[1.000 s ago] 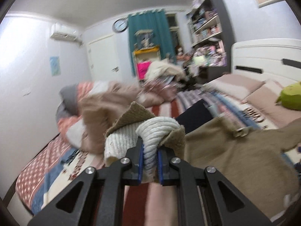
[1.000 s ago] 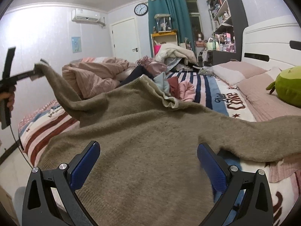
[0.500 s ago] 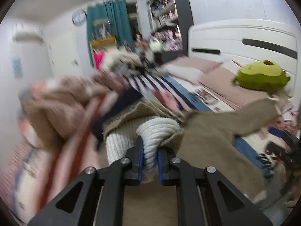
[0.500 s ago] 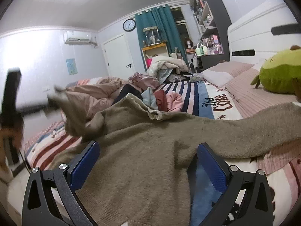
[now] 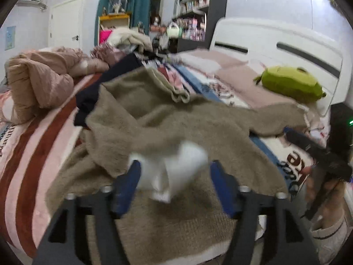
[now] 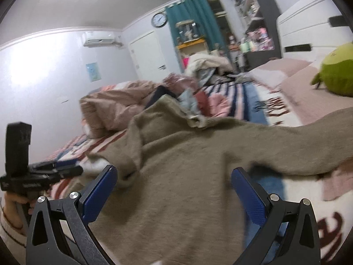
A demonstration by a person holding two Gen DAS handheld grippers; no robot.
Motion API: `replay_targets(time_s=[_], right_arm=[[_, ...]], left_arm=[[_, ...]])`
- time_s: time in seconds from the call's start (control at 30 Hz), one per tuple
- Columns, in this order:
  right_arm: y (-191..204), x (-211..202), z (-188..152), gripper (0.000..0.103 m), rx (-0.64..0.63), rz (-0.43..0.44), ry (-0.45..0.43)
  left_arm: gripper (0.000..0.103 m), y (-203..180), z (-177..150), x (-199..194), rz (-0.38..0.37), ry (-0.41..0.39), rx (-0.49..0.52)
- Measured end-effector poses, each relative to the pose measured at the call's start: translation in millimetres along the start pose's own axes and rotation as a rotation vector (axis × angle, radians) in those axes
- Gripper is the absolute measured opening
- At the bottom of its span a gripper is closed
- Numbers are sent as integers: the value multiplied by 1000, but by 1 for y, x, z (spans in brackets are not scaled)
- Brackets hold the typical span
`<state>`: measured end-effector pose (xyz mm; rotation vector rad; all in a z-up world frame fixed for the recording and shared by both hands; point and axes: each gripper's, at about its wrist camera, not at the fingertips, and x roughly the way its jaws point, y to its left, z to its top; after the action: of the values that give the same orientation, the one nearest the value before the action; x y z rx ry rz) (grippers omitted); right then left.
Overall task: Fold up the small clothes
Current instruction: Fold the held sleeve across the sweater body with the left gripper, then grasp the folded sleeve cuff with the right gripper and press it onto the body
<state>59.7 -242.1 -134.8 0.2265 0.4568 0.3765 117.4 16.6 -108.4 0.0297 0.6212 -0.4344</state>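
Left wrist view. The left gripper stands with its jaws apart; they have just been opening. The white ribbed cuff of the sweater's sleeve sits between the blue pads, blurred, and the pads no longer press on it. Just beyond the fingertips the brown knit sweater lies spread on the bed, the sleeve folded in over its body, collar at the far end. The other sleeve stretches away to the right of the tool. A dark navy garment lies under the sweater's far left edge. Far left of the tool: a bunched pink quilt. Far right, on the pink pillows: a green plush toy before the white headboard. At the right edge the other gripper shows as a dark shape, held by a hand.

Right wrist view. The right gripper is wide open, nothing between its blue pads. The sweater lies directly ahead and beneath the fingers, its long sleeve running off to the right. Past the collar: a small pile of clothes on the striped bedsheet. To the left of the tool, the left gripper is held in a hand, its tips close to the folded sleeve. Wall clock and teal curtain stand on the far wall.
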Motion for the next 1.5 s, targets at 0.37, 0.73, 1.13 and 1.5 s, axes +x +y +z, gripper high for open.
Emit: replay_targets(time_s=[0.37, 0.73, 1.13, 1.5], right_arm=[[91, 77, -16, 103, -117, 152, 227], [144, 138, -61, 85, -281, -34, 377], [111, 102, -57, 19, -379, -150, 374], [59, 76, -27, 31, -490, -239, 419]], left_arm=[[82, 63, -9, -75, 250, -201, -56], [84, 104, -38, -71, 333, -225, -144], [85, 104, -55, -71, 266, -253, -230], [85, 101, -57, -67, 240, -253, -248]])
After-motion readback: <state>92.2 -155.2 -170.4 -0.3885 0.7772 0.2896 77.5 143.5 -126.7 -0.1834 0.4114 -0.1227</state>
